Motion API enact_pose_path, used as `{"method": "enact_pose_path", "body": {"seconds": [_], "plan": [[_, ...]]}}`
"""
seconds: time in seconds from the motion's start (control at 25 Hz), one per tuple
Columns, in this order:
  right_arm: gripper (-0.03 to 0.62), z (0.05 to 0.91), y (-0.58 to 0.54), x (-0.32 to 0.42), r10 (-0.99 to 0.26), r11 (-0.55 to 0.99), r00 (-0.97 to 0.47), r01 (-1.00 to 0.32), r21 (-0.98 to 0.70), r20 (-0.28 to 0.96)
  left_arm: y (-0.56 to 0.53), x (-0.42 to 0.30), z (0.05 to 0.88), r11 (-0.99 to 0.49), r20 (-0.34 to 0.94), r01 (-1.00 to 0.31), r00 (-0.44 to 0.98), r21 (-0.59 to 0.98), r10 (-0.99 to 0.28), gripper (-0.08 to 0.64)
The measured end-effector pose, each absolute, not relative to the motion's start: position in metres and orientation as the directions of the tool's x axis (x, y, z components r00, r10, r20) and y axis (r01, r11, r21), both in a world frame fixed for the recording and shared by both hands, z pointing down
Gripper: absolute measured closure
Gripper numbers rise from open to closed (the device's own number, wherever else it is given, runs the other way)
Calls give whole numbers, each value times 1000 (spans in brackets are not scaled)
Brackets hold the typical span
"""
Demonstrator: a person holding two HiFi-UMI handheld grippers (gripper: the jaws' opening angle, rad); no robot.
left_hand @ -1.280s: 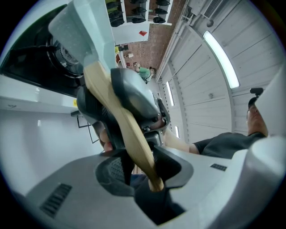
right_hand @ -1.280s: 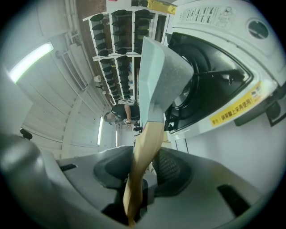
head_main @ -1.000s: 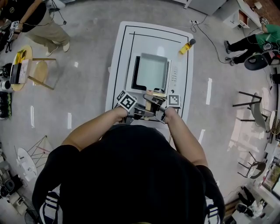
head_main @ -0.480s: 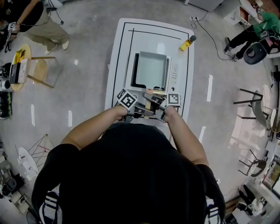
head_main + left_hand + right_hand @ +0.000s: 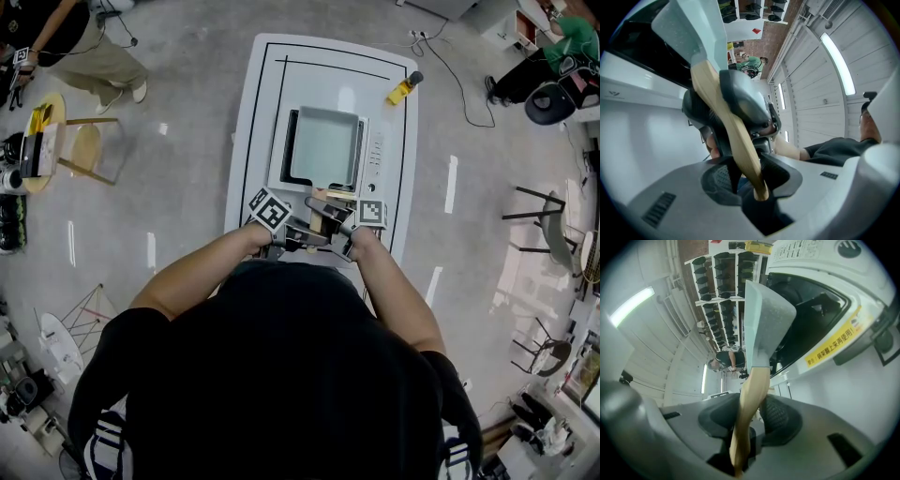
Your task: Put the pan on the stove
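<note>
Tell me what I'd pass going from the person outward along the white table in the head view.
Left claw and right claw, both shut on the wooden handle, the left one's jaws having just closed tighter → grey square pan → yellow bottle.

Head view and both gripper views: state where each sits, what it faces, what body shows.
Head view: on the person's head, steeply down at the pan over the stove; torso, forearms, left tool, right tool.
Left gripper view: on the left tool, along jaws just closing on the pan handle; sleeve shows.
Right gripper view: on the right tool, along jaws shut on that handle; no own body.
Shared by gripper views: the pan handle.
</note>
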State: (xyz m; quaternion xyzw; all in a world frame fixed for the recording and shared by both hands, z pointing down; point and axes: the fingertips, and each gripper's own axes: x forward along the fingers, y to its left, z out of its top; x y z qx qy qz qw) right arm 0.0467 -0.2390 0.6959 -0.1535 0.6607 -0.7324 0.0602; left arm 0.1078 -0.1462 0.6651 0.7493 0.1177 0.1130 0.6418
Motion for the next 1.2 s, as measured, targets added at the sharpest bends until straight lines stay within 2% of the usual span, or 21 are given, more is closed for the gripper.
{"method": "enact_pose_path", "body": {"seconds": [0.68, 1.04, 1.2], "plan": [[457, 700, -240, 46, -307, -78, -942, -120, -990, 139, -146, 106, 675, -118, 17, 19, 953, 993, 301, 445], [454, 702, -236, 44, -319, -122, -938, -101, -987, 136, -146, 105, 676, -119, 12, 23, 959, 993, 283, 443], [453, 701, -238, 46, -325, -80, -936, -114, -990, 135, -146, 105, 676, -117, 12, 21, 962, 993, 274, 443]]}}
